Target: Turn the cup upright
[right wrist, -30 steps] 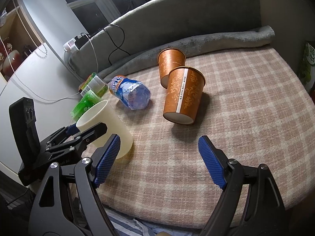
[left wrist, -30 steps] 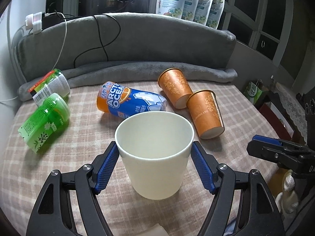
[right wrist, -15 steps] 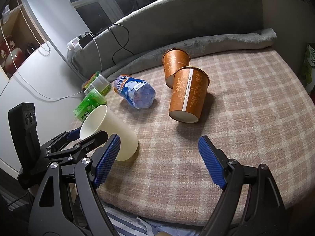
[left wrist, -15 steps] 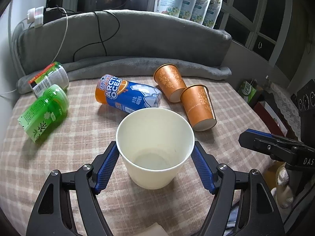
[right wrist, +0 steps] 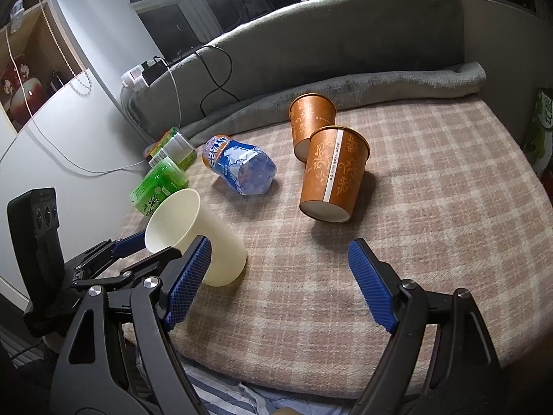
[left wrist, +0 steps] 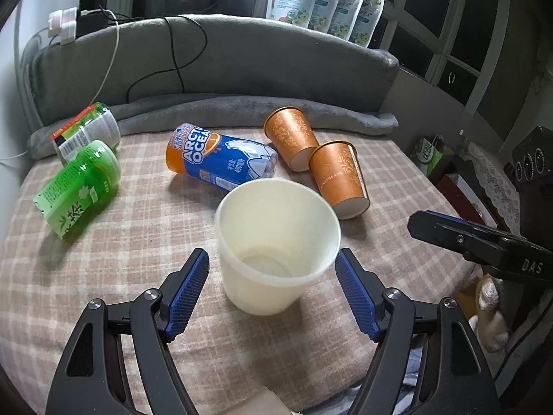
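Observation:
A cream paper cup [left wrist: 276, 245] stands upright on the plaid cloth, mouth up; it also shows in the right wrist view [right wrist: 195, 237]. My left gripper [left wrist: 273, 294] is open, its blue pads on either side of the cup with a gap on both sides, not touching it. My right gripper [right wrist: 276, 283] is open and empty above the cloth's front part, to the right of the cream cup. Two orange paper cups [left wrist: 340, 181] [left wrist: 292, 138] lie on their sides further back; they also show in the right wrist view [right wrist: 331, 176] [right wrist: 311, 121].
A blue and orange bottle [left wrist: 221, 157] lies behind the cream cup. Two green bottles [left wrist: 81, 190] [left wrist: 86, 131] lie at the left. A grey cushion [left wrist: 214, 62] with cables backs the surface. The cloth's front edge [right wrist: 311, 380] is close below my right gripper.
My left gripper let go of the cream cup: its pads were against the cup's sides, now they stand apart from it. The cup sits lower, resting on the cloth. The right gripper barely moved.

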Demonstrator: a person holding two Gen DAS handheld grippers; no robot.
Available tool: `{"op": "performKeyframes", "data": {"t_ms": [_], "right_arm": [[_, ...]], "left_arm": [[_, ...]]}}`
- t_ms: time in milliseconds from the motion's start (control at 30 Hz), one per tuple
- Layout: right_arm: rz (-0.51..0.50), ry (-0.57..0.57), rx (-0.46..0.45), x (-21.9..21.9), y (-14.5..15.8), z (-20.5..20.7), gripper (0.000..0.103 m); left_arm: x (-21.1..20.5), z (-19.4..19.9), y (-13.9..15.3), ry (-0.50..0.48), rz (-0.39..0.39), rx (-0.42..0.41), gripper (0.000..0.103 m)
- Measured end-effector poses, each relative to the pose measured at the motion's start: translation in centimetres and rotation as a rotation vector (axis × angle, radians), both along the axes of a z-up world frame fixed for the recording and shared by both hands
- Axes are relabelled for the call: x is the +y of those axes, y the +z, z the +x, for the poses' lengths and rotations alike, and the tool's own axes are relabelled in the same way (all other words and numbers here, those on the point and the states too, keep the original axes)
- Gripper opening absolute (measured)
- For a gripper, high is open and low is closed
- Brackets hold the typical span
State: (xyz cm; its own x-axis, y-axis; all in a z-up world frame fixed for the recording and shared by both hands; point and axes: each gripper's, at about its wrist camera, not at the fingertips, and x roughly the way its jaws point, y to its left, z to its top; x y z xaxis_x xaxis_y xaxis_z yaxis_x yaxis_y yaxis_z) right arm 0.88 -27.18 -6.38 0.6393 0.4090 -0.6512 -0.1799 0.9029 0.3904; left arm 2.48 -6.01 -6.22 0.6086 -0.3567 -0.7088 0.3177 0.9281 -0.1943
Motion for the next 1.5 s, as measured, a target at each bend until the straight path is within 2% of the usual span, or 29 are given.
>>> {"op": "performKeyframes", "data": {"t_ms": [300, 467, 533, 733, 867, 933, 1167, 1500], "right_arm": [[-0.063, -0.016, -0.066, 0.3, 0.8, -0.5, 0.084], [-0.142, -0.041, -0.128, 0.9, 1.6, -0.9, 0.084], [-0.160, -0.048, -0.151, 1.0, 1.9, -1.1, 0.088], [-0.220, -0.092, -0.228, 1.5, 2.9, -1.7, 0.090], [-0.244, -0.124, -0.278, 1.5, 3.5, -2.1, 0.100], [-0.255, -0.145, -0.310, 1.6, 3.9, -2.4, 0.102], [-0.286, -0.207, -0.399, 1.6, 5.1, -3.2, 0.103], [-0.315, -0.252, -0.479, 2.1, 6.3, -3.9, 0.103]], "left_arm": [[0.9, -1.6, 0.8, 0.014, -0.006, -0.025, 0.077], [2.1, -2.9, 1.7, 0.056, 0.004, -0.081, 0.077], [2.7, -3.3, 2.1, 0.079, 0.003, -0.103, 0.077], [4.3, -4.6, 4.1, 0.188, 0.011, -0.231, 0.079], [5.1, -5.4, 5.3, 0.261, 0.015, -0.330, 0.081], [5.4, -5.8, 5.8, 0.289, 0.025, -0.375, 0.082], [5.4, -6.6, 7.1, 0.321, 0.056, -0.477, 0.086], [5.2, -6.7, 7.2, 0.304, 0.026, -0.472, 0.088]]}}
